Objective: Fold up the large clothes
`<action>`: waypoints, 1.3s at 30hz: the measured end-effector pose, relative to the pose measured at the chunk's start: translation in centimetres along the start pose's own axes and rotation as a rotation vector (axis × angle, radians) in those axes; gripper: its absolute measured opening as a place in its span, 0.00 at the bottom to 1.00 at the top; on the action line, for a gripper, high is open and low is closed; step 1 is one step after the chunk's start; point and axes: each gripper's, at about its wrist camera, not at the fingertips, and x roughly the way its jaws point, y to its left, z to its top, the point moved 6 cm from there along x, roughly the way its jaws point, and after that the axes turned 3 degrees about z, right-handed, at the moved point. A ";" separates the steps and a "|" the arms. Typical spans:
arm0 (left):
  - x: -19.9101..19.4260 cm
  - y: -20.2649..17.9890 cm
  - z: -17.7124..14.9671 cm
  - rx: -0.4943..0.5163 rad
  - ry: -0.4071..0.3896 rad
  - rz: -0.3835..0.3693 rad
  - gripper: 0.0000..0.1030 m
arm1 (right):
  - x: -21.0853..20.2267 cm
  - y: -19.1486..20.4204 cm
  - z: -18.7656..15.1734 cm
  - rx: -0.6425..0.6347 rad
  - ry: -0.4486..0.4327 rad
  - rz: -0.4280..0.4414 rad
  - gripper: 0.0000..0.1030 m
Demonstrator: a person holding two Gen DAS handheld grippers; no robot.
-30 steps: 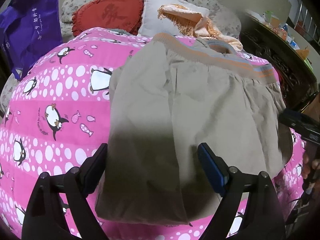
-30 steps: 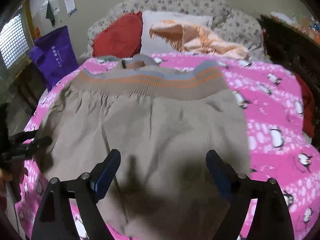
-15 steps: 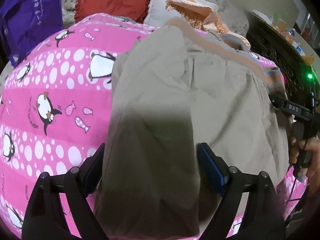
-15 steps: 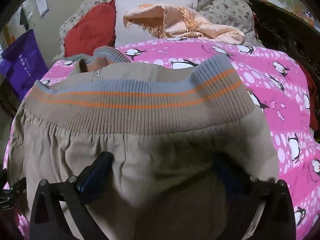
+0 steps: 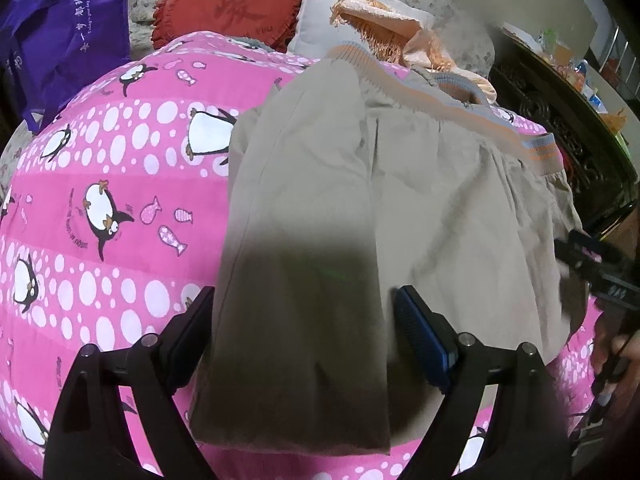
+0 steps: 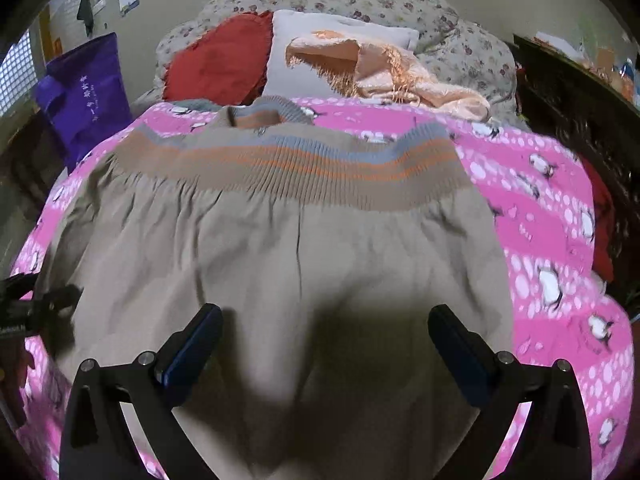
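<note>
A beige jacket [image 5: 400,200] [image 6: 280,260] with a ribbed band of grey and orange stripes [image 6: 304,168] lies spread on the pink penguin blanket [image 5: 100,208]. One side is folded over, and that folded panel [image 5: 300,240] runs toward me in the left wrist view. My left gripper [image 5: 304,312] hovers open over this panel's near end, with nothing pressed between its fingers. My right gripper [image 6: 326,320] stands wide open above the jacket's lower body, touching no cloth that I can see. Each gripper shows at the edge of the other's view.
At the head of the bed lie a red cushion [image 6: 224,60], a white pillow [image 6: 320,40] and a peach fringed cloth [image 6: 384,68]. A purple bag [image 5: 52,40] hangs at the left. Dark carved furniture [image 5: 568,128] lines the right side.
The right gripper was close over the ribbed band half a second ago and has drawn back toward the jacket's near end, its jaws a little wider. The left gripper has barely moved.
</note>
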 end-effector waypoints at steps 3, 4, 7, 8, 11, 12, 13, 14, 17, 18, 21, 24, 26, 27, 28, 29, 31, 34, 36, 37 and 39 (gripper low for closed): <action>-0.1 -0.1 -0.3 -0.014 0.013 -0.015 0.86 | 2.0 -0.7 -0.7 0.036 0.053 0.009 1.00; -0.1 0.0 -0.3 -0.021 0.016 -0.023 0.86 | 3.0 -1.0 -1.0 0.043 0.076 0.006 1.00; -0.6 0.2 -0.7 -0.052 0.020 -0.059 0.86 | 4.1 -1.1 -0.9 0.032 0.101 -0.035 1.00; -0.9 0.3 -0.8 -0.058 0.016 -0.068 0.86 | 4.2 -1.1 -0.7 0.036 0.110 -0.040 1.00; -1.6 0.8 -1.1 -0.070 0.010 -0.086 0.86 | 4.4 -1.5 -0.6 0.027 0.152 -0.017 1.00; -1.8 1.0 -1.1 -0.077 0.008 -0.095 0.86 | 4.3 -1.5 -0.6 0.025 0.159 -0.012 1.00; -2.0 1.2 -1.2 -0.084 0.004 -0.105 0.86 | 3.9 -1.7 -0.4 0.029 0.159 -0.010 0.99; -2.3 1.5 -1.4 -0.093 -0.002 -0.120 0.86 | 3.1 -1.6 -0.1 0.035 0.149 -0.007 0.98; -2.7 2.2 -1.6 -0.122 -0.020 -0.165 0.86 | 0.6 0.0 1.3 0.041 0.080 0.080 0.95; -2.7 2.4 -1.6 -0.132 -0.022 -0.172 0.87 | -0.1 0.7 1.9 0.047 0.054 0.106 0.97; -2.0 3.3 -2.0 -0.173 -0.008 -0.192 0.87 | -0.8 3.5 3.9 0.066 0.032 0.214 0.97; -1.3 3.9 -2.8 -0.215 0.006 -0.224 0.87 | 0.2 7.4 5.5 0.086 0.071 0.333 0.97; -0.9 4.1 -3.2 -0.227 0.006 -0.230 0.87 | 1.1 10.1 6.2 0.078 0.098 0.360 0.97; -0.7 4.2 -3.4 -0.233 0.009 -0.239 0.87 | 1.8 11.7 6.9 0.057 0.107 0.362 0.97; -0.5 4.1 -3.6 -0.238 0.012 -0.248 0.87 | 2.2 13.2 7.2 0.030 0.107 0.354 0.97; -0.3 4.2 -3.7 -0.244 0.016 -0.255 0.87 | 2.5 14.9 7.2 -0.002 0.110 0.343 0.97; 0.1 4.4 -4.0 -0.256 0.018 -0.264 0.87 | 3.8 17.6 7.7 -0.053 0.131 0.320 0.97; 0.4 4.7 -4.2 -0.278 0.014 -0.285 0.87 | 6.1 20.4 8.1 -0.085 0.164 0.280 0.97; 0.4 4.8 -4.3 -0.276 0.008 -0.292 0.87 | 7.3 21.6 8.3 -0.085 0.183 0.270 0.97; 0.4 4.8 -4.3 -0.273 0.005 -0.294 0.87 | 8.1 22.1 8.5 -0.087 0.195 0.263 0.97; 0.5 4.8 -4.4 -0.272 0.002 -0.301 0.87 | 9.0 23.3 8.2 -0.105 0.226 0.229 0.99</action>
